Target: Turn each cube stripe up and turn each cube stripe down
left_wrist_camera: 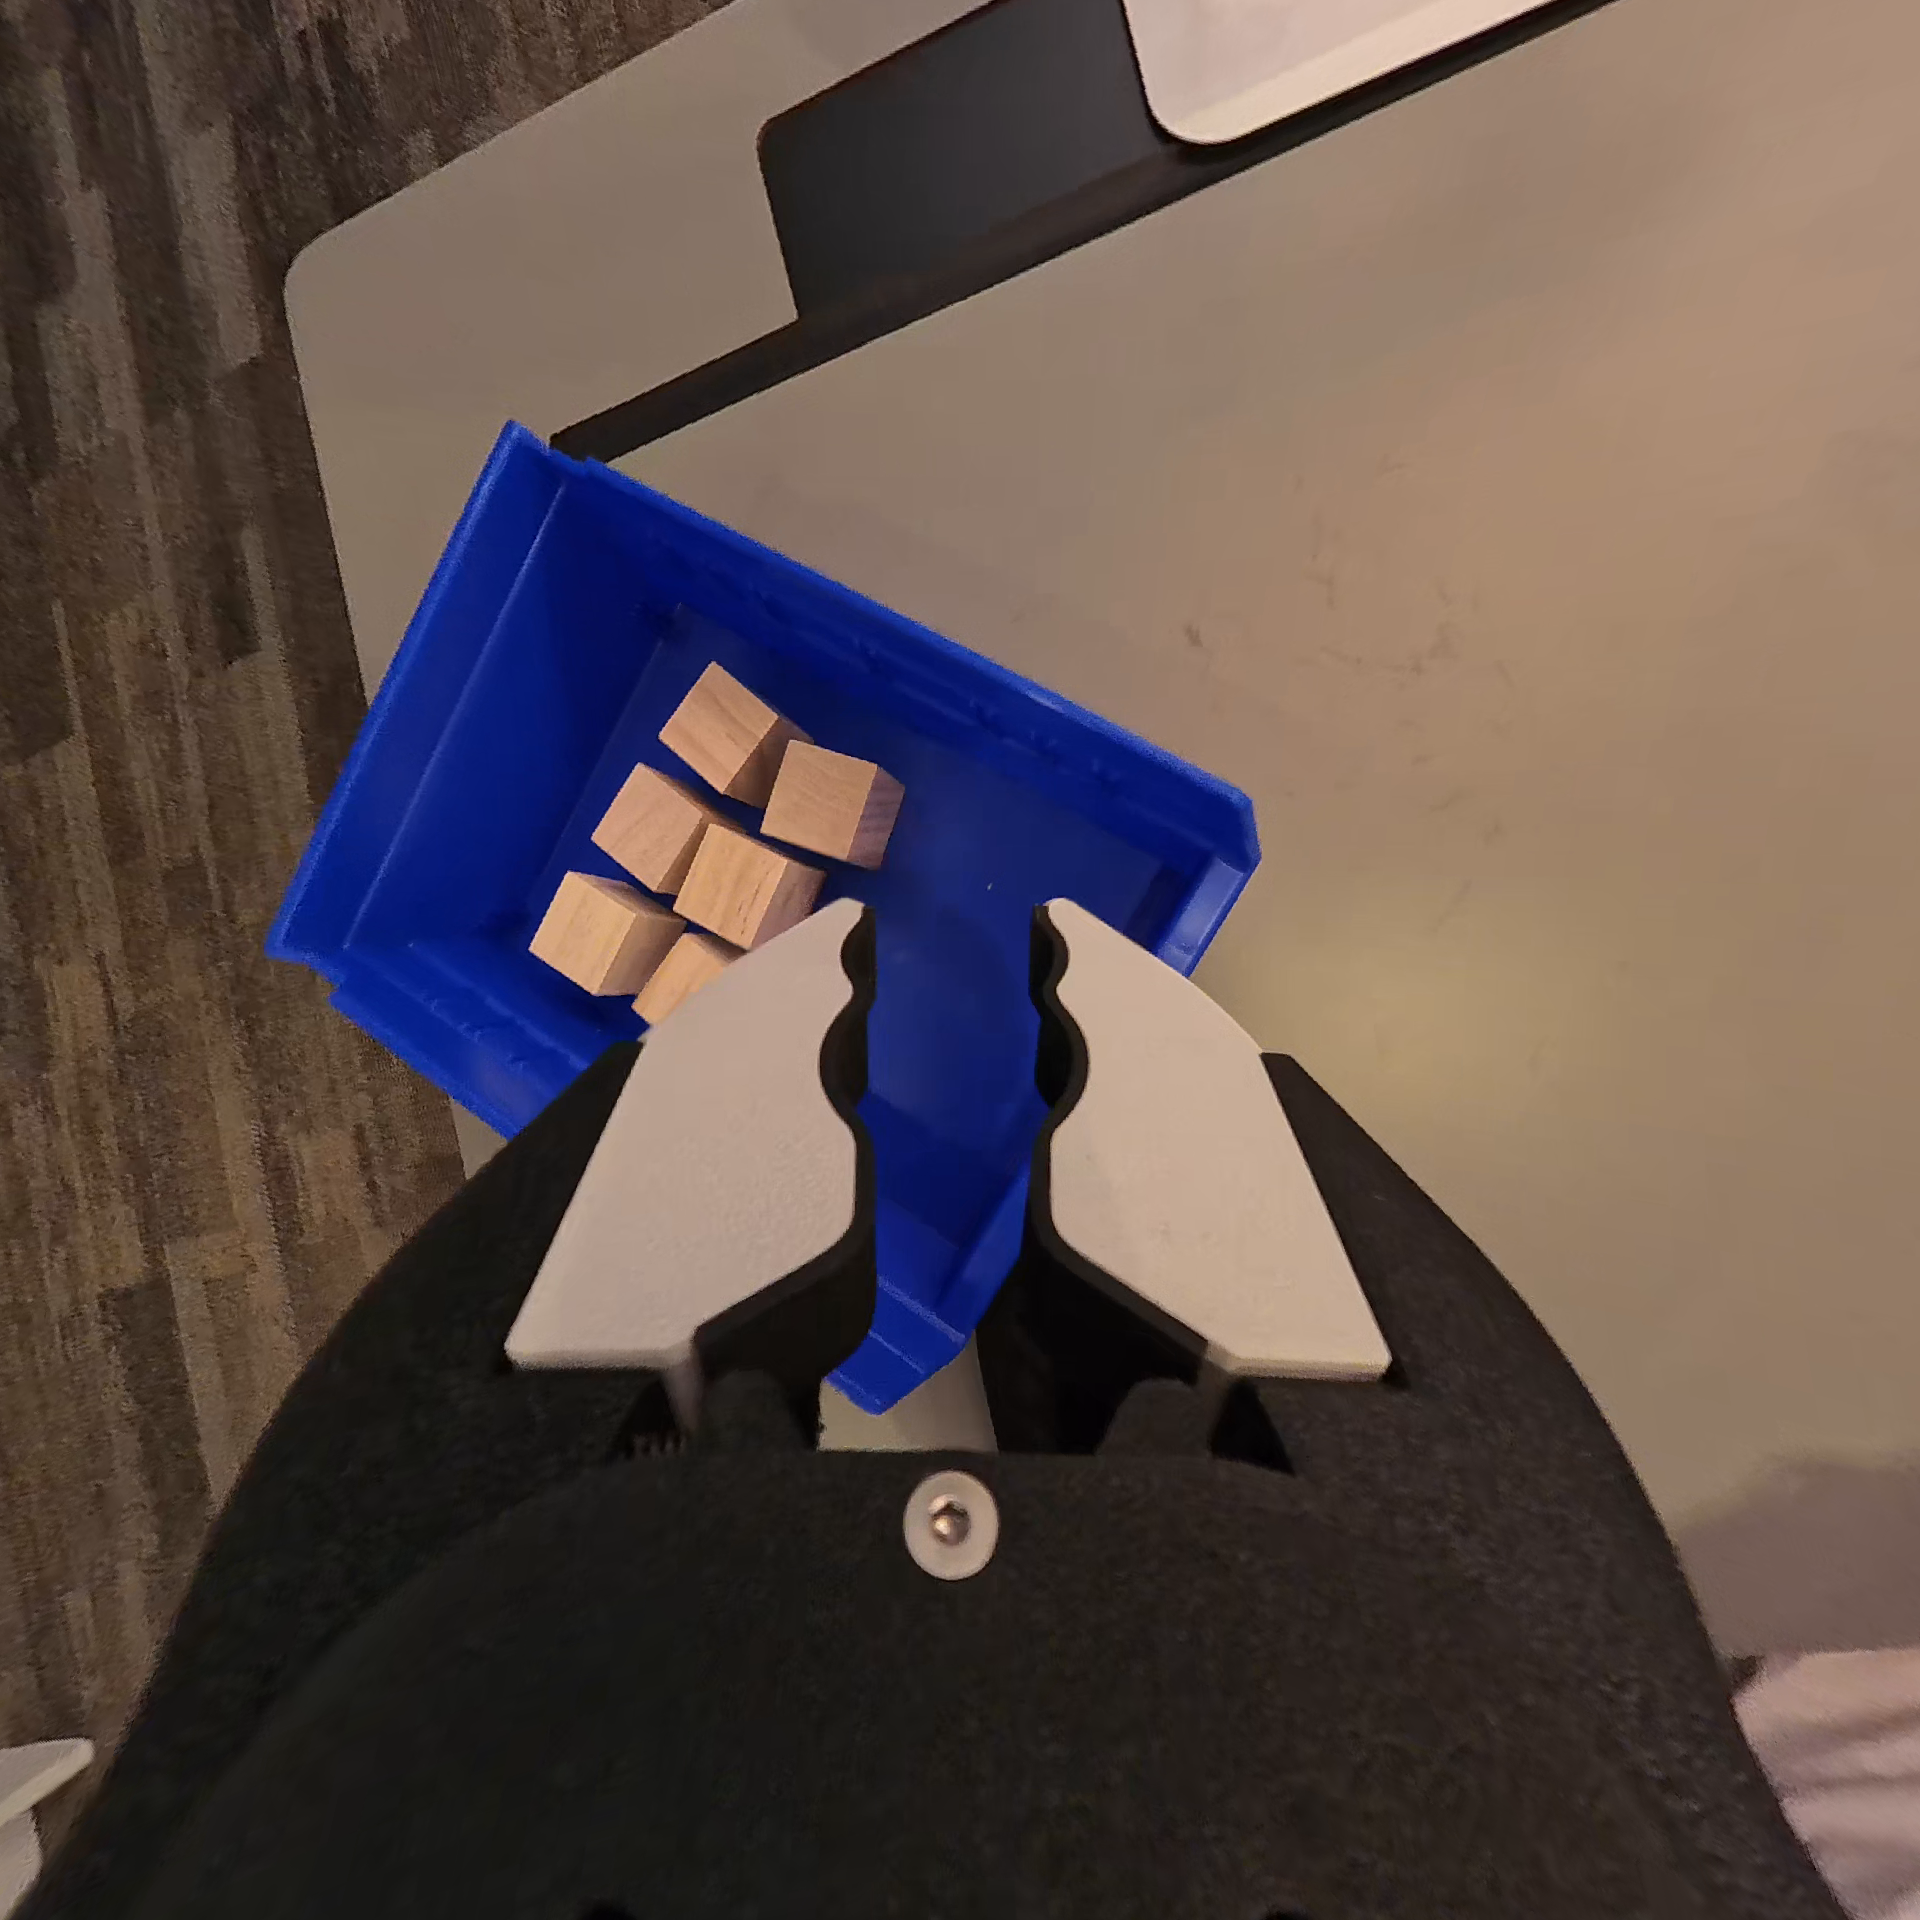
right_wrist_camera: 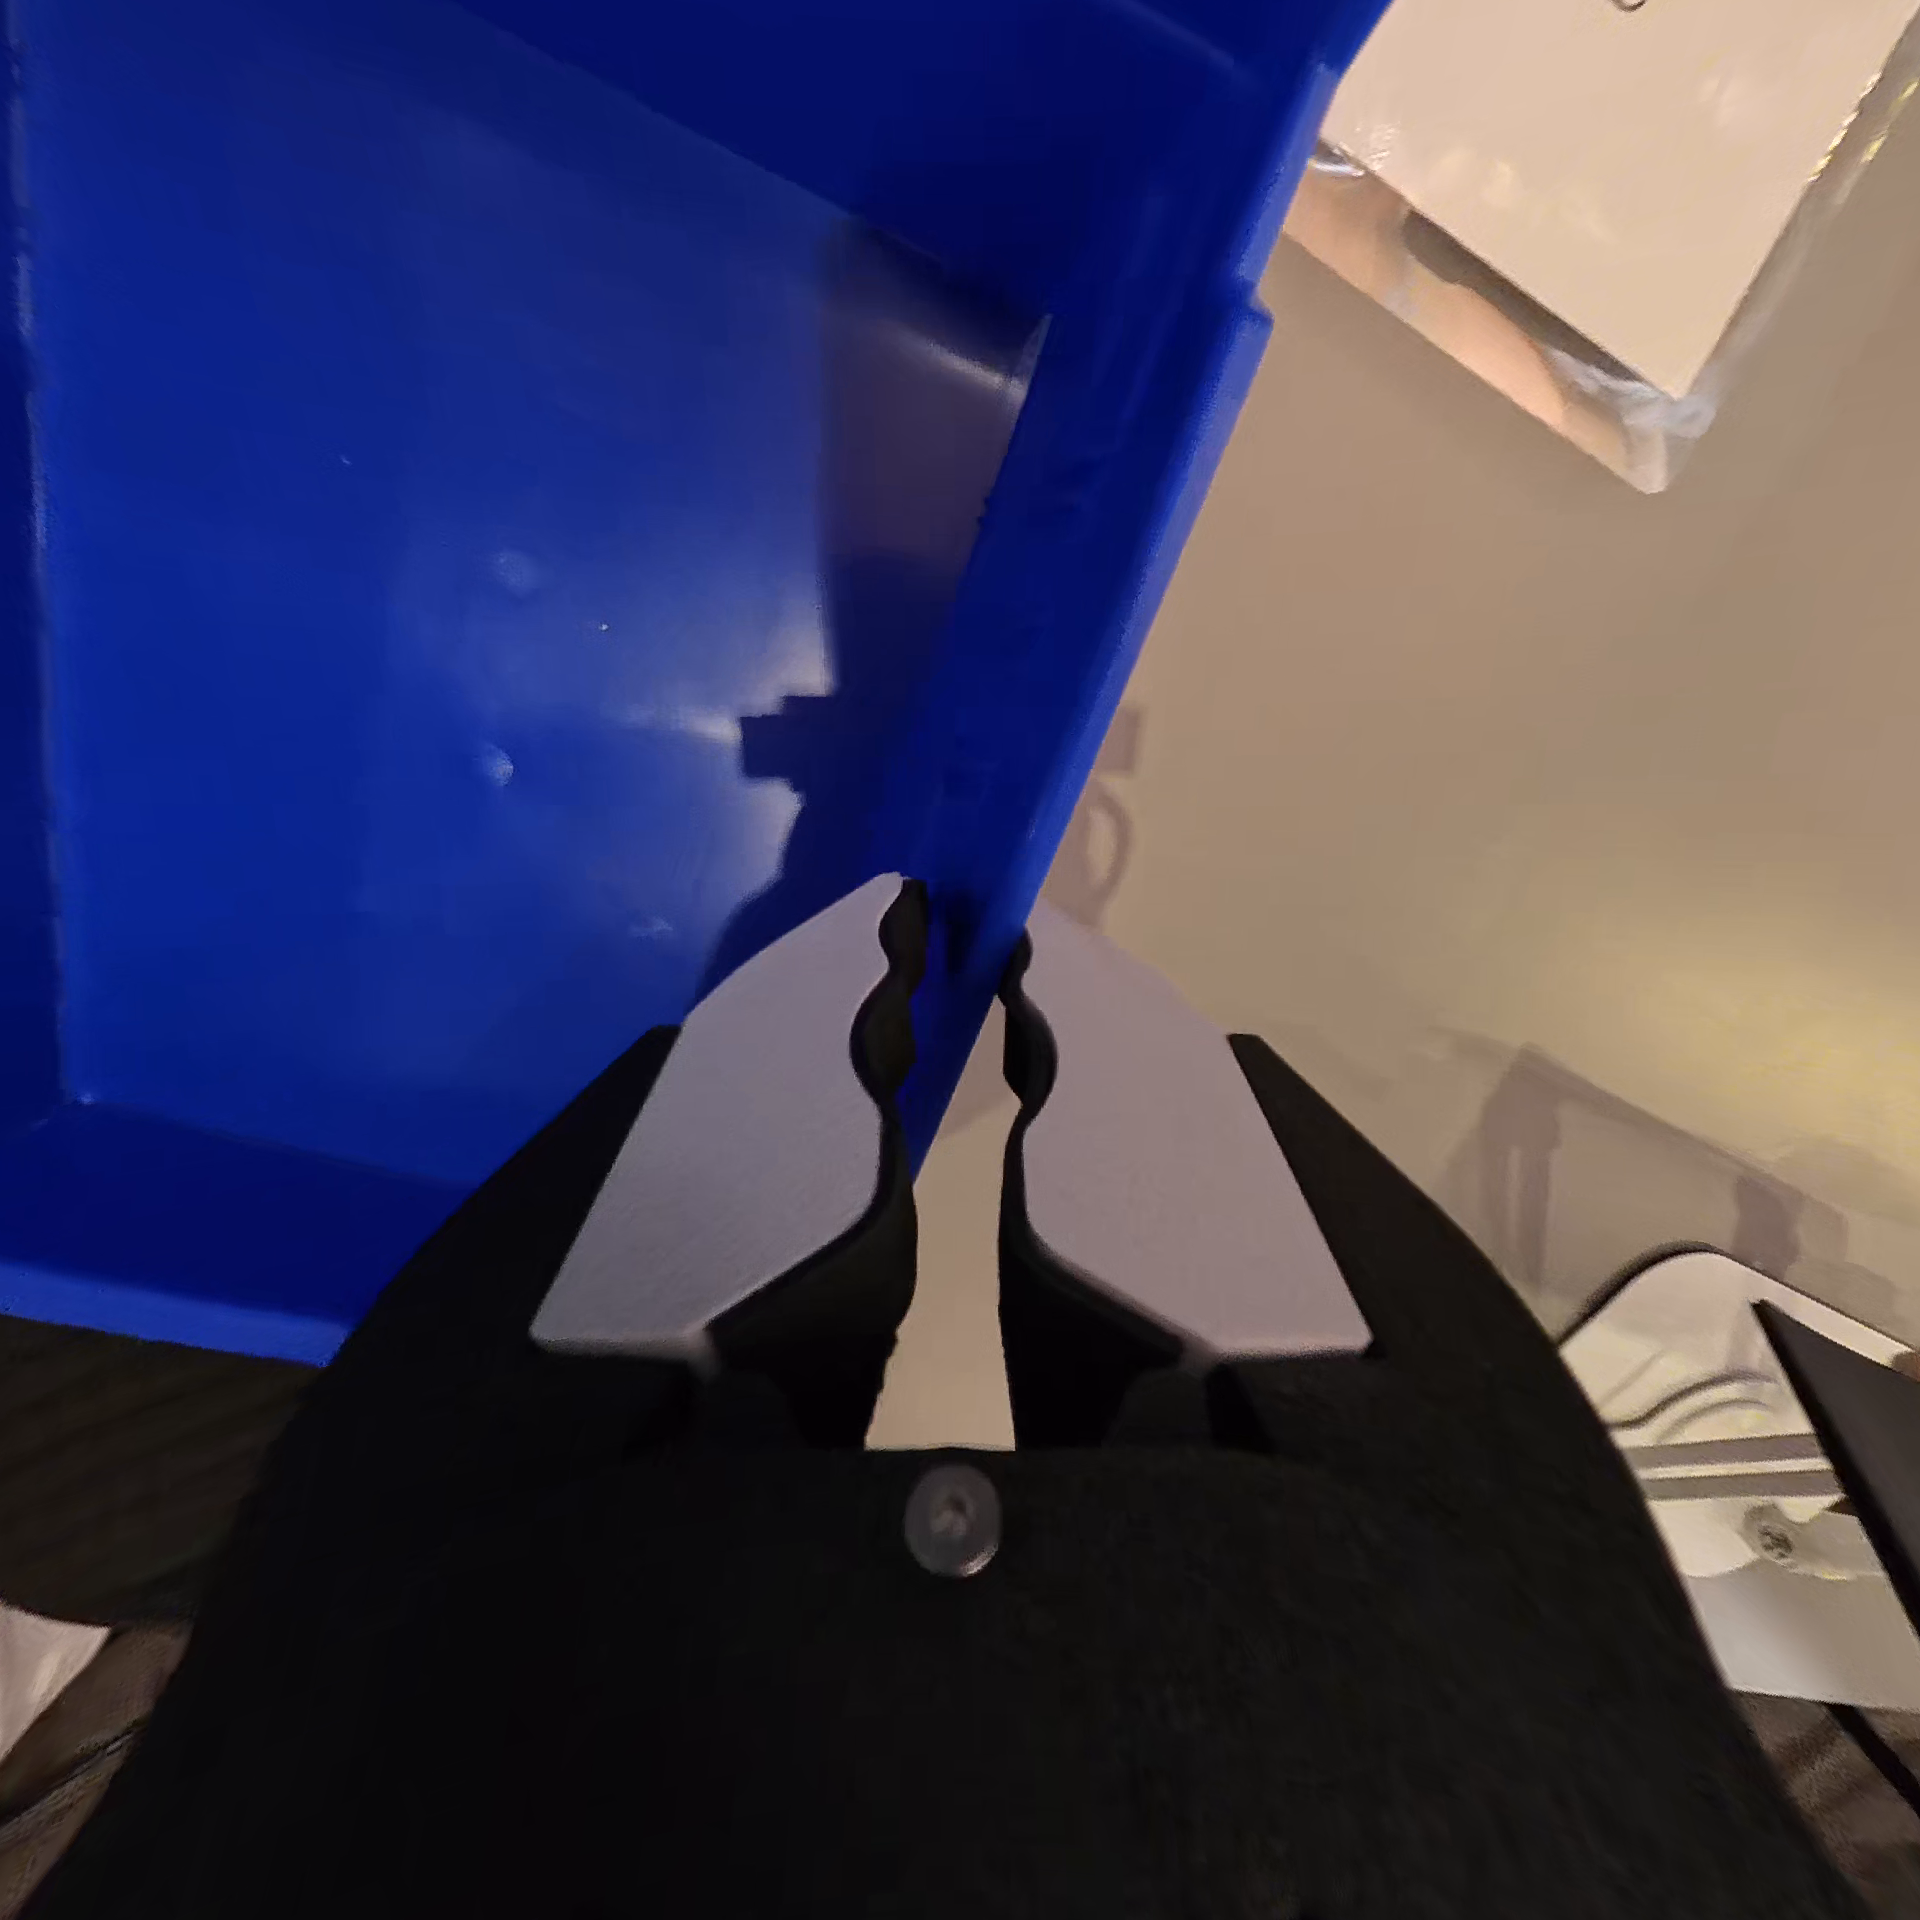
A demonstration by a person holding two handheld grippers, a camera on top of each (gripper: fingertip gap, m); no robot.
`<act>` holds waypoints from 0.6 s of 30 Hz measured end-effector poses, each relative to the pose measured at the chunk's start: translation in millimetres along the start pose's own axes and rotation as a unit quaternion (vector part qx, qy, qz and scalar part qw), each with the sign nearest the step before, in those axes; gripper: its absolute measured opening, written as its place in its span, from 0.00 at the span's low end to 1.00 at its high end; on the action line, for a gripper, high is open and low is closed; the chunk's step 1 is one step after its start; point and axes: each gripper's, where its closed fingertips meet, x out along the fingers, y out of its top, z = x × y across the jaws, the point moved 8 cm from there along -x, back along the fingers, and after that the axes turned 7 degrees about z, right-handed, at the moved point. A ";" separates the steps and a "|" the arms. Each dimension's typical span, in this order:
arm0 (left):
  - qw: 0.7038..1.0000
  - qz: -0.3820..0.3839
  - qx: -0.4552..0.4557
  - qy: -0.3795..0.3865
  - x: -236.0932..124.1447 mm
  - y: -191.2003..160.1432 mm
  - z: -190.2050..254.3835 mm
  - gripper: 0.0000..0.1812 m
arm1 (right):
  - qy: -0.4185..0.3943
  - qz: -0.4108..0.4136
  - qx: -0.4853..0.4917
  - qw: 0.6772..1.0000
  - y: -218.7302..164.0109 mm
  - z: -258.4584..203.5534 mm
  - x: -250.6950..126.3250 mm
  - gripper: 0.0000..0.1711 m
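Cubes (left_wrist_camera: 717,842) huddle left of the spread left gripper (left_wrist_camera: 951,914) — right gripper (right_wrist_camera: 961,920) pinches the blue bin's wall (right_wrist_camera: 1091,582).

Left gripper (left_wrist_camera: 951,914): black body, two pale grey fingers (left_wrist_camera: 717,1122) with wavy black inner pads; the jaws stand clearly parted, nothing between the pads, tips hanging free. Right gripper (right_wrist_camera: 961,914): same build, fingers (right_wrist_camera: 769,1122) drawn close together; only a narrow gap remains, and the tips pinch a thin blue wall on its inner and outer faces.
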 end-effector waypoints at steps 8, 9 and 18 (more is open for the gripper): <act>0.992 0.107 -0.048 -0.043 13.6 21.2 -14.0 0.31 | -0.052 0.106 -0.015 0.993 5.9 -5.0 -13.8 0.23; 0.988 0.123 -0.075 -0.049 20.1 23.6 -21.4 0.34 | -0.069 0.143 -0.012 0.987 9.5 -6.2 -23.8 0.24; 0.956 0.082 -0.241 -0.148 110.1 12.3 -52.0 0.33 | -0.156 0.537 0.103 0.823 12.0 -49.8 -157.4 0.12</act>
